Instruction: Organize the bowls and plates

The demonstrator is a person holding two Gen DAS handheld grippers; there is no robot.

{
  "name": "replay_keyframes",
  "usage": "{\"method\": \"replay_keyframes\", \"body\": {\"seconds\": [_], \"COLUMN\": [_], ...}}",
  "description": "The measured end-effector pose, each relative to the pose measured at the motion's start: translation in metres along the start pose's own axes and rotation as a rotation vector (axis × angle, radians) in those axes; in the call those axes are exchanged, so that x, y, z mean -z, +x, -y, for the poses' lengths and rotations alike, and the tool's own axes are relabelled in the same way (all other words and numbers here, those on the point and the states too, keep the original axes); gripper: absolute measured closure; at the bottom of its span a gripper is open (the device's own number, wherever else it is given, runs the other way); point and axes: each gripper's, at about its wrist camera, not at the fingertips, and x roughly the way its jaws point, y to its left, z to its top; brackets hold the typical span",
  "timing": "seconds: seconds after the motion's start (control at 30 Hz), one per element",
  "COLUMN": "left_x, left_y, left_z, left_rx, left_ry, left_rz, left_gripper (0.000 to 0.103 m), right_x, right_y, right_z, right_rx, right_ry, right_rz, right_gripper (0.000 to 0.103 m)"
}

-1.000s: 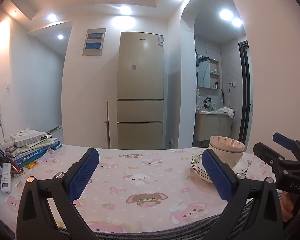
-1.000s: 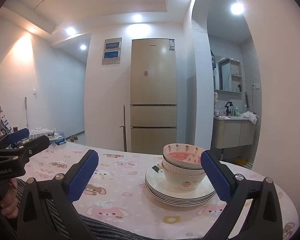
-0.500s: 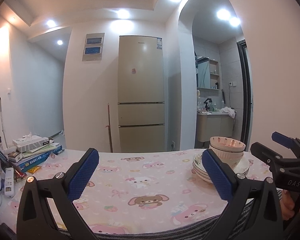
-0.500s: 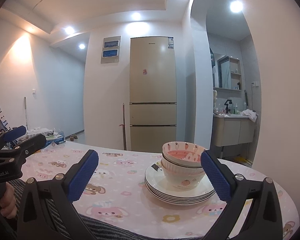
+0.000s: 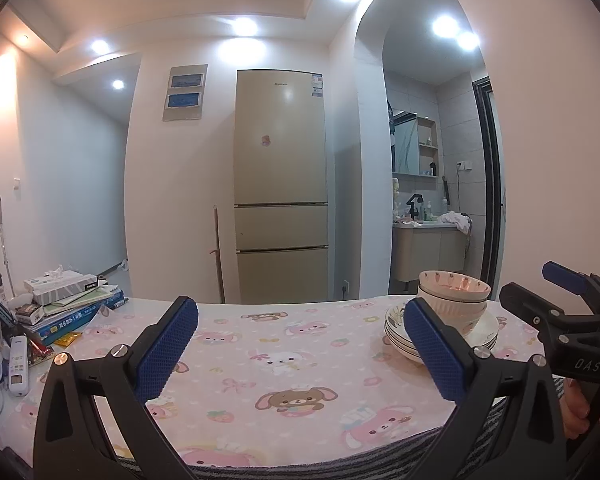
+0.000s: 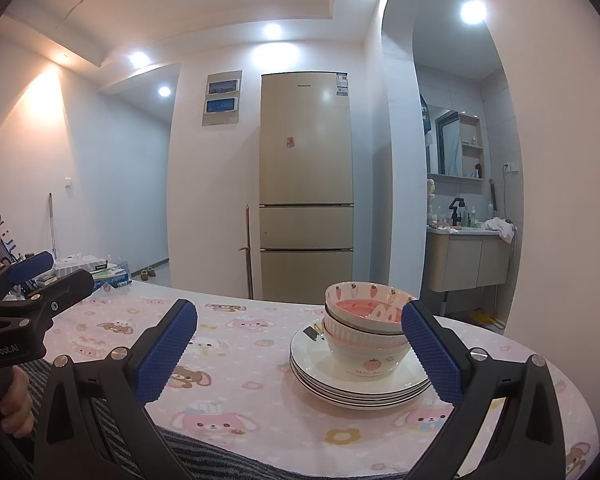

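Observation:
A stack of white plates (image 6: 360, 386) sits on the pink cartoon tablecloth (image 6: 240, 360), with stacked strawberry-print bowls (image 6: 366, 320) on top. The same plates (image 5: 396, 332) and bowls (image 5: 454, 292) show at the right in the left wrist view. My right gripper (image 6: 300, 348) is open and empty, near the table's front edge, its right finger just in front of the stack. My left gripper (image 5: 300, 348) is open and empty, to the left of the stack over bare cloth. The right gripper also shows in the left wrist view (image 5: 556, 304), and the left gripper in the right wrist view (image 6: 48, 276).
Books and a tissue box (image 5: 68, 296) are piled at the table's left end, with a white remote (image 5: 18, 364) beside them. A beige fridge (image 5: 280, 184) stands behind the table. A bathroom vanity (image 6: 468, 260) lies past the arch on the right.
Both cameras have tilted up a little, so the table and the stack sit lower in view. Both grippers stay open and empty.

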Motion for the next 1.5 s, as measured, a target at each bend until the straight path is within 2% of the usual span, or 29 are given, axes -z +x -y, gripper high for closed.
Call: {"method": "replay_keyframes", "body": {"seconds": [0.47, 1.5], "left_x": [0.002, 0.002], "left_y": [-0.002, 0.003], "left_z": [0.002, 0.001], "left_rx": [-0.009, -0.021], "left_ry": [0.013, 0.014], "left_rz": [0.011, -0.017], "left_gripper": [0.000, 0.000], "right_x": [0.000, 0.002], "right_y": [0.001, 0.001], "right_z": [0.003, 0.011], "right_rx": [-0.001, 0.003], "right_ry": [0.001, 0.005], "right_rz": [-0.005, -0.017], "right_gripper": [0.000, 0.000]}}
